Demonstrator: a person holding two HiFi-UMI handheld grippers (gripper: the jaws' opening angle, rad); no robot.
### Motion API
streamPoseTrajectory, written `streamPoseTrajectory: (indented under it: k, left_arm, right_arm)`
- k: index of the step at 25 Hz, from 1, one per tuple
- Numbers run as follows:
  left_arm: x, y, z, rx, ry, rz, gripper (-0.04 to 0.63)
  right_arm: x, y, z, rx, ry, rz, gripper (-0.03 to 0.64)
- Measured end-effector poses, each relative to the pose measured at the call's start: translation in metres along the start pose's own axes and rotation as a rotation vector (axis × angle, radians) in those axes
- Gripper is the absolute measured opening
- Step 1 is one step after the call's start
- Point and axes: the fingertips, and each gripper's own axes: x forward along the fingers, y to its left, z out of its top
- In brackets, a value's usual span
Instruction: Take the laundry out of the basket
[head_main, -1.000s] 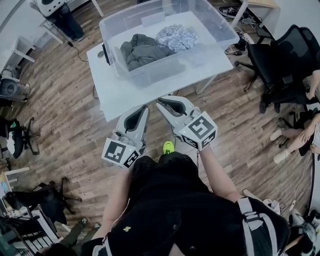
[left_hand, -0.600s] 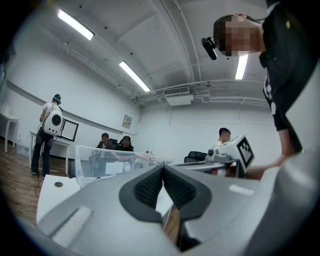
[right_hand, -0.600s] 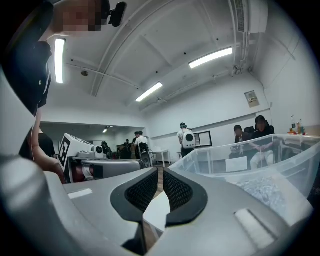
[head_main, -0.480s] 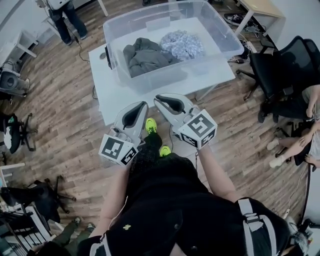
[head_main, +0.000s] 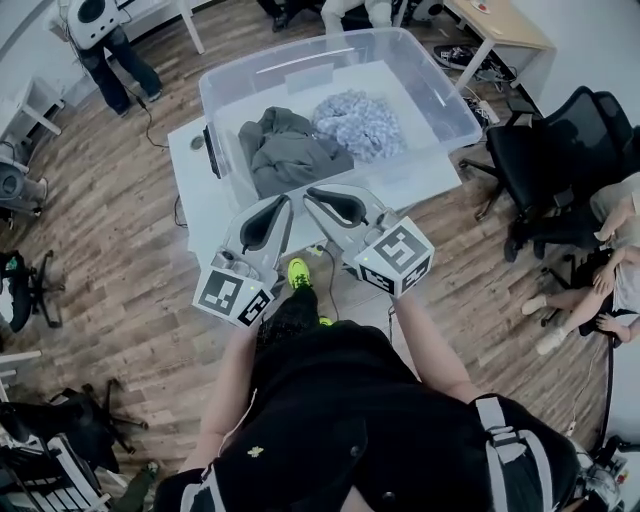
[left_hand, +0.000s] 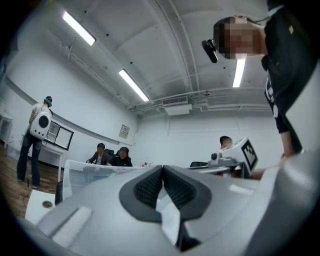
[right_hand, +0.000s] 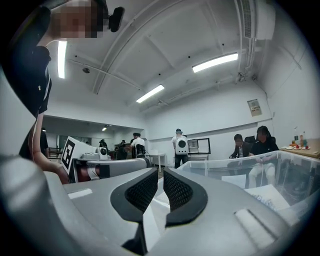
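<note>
The desk (head_main: 198, 190) is holding the basket (head_main: 445, 95). The grey cloth (head_main: 285, 155) and spotty cloth (head_main: 360, 125) are lying inside it, so nothing is out yet. The left hand-held gripper (head_main: 280, 203) and right hand-held gripper (head_main: 314, 194) are hovering at its near side, jaws shut, holding nothing.

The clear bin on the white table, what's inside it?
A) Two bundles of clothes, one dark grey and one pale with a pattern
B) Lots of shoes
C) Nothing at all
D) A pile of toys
A: the head view shows a dark grey garment and a pale patterned garment lying side by side on the floor of the clear bin.
</note>
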Motion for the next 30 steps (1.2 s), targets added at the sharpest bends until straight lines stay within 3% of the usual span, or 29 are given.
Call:
streamPoseTrajectory:
  k: [16, 30]
  left_arm:
    - [0.083, 0.097, 0.029, -0.052, -0.049, -0.036, -0.003]
    - [0.121, 0.145, 0.011, -0.168, -0.046, -0.06, -0.003]
  right_arm:
    - [0.09, -0.079, 0.037, -0.067, 0.039, 0.002, 0.037]
    - [0.132, -0.13, 0.009, -0.093, 0.176, 0.011, 0.087]
